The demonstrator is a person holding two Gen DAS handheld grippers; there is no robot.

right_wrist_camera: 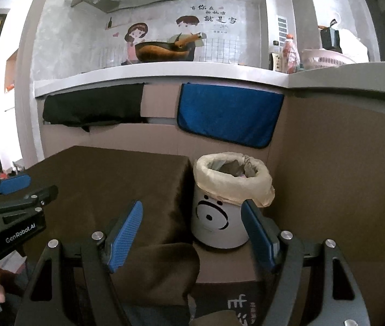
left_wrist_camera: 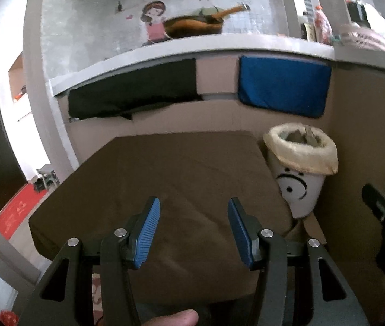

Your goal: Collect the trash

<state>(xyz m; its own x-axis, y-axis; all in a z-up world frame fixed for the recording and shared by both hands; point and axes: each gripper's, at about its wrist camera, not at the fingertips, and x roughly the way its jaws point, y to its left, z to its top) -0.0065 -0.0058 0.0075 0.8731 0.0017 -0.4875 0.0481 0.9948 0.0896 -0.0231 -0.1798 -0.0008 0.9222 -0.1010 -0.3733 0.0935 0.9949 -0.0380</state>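
A white bin (right_wrist_camera: 218, 225) with a drawn face is taken as the landmark; it is lined with a pale bag (right_wrist_camera: 233, 180) folded over its rim. Crumpled grey trash (right_wrist_camera: 230, 167) is seen inside the bin, though its pieces cannot be told apart. Just left of the bin a table under a brown cloth (right_wrist_camera: 105, 187) is shown, its near corner cut off by the frame. Behind the bin, a blue cloth (right_wrist_camera: 229, 114) and, further left, a black cloth (right_wrist_camera: 94, 107) are hung below a grey counter (right_wrist_camera: 165, 72). Bottles (right_wrist_camera: 284, 54) and a pink basket (right_wrist_camera: 325, 59) on the counter, right of the bin, are too blurred to be read.

The right gripper (right_wrist_camera: 192, 233) is held in front of the bin, fingers spread, nothing between them; the bin's lower right edge is hidden by one pad. The left gripper (left_wrist_camera: 193, 228) is held left of the bin over the cloth, fingers likewise spread and empty. A fingertip (left_wrist_camera: 173, 317) is cut off at the lower edge of the left view.
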